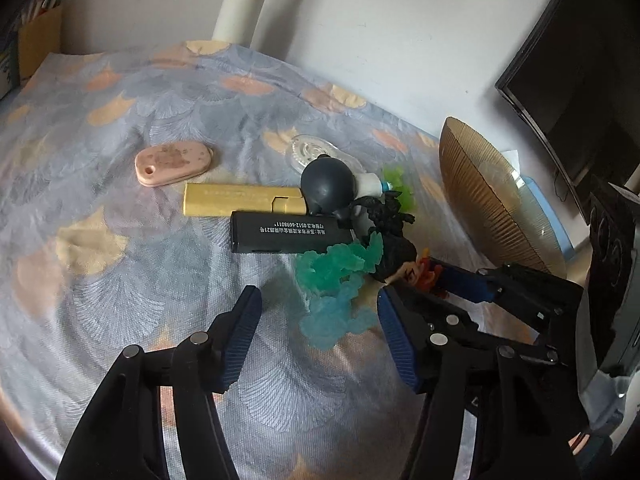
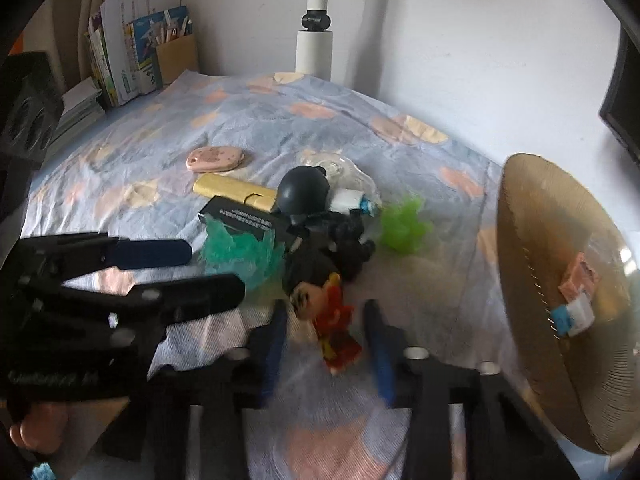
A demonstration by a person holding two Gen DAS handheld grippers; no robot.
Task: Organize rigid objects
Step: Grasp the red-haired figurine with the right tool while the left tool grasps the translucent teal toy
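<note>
Left gripper (image 1: 320, 320) open around teal blob (image 1: 340, 276), pads not touching. Right gripper (image 2: 326, 344) jaws flank red figure (image 2: 338, 328) on bench (image 2: 280, 120), gap visible; bowl (image 2: 560, 280) nearby.

A blue-grey tablecloth (image 1: 120, 280) printed with peach and yellow leaves covers the table. Behind its far edge a white pole (image 2: 315, 46) with a black joint rises against the pale wall. Left of the pole, at the cloth's far corner, books and papers (image 2: 128, 44) lean beside a small cardboard box (image 2: 176, 58); right of the pole stands a dark monitor (image 1: 576, 92).
</note>
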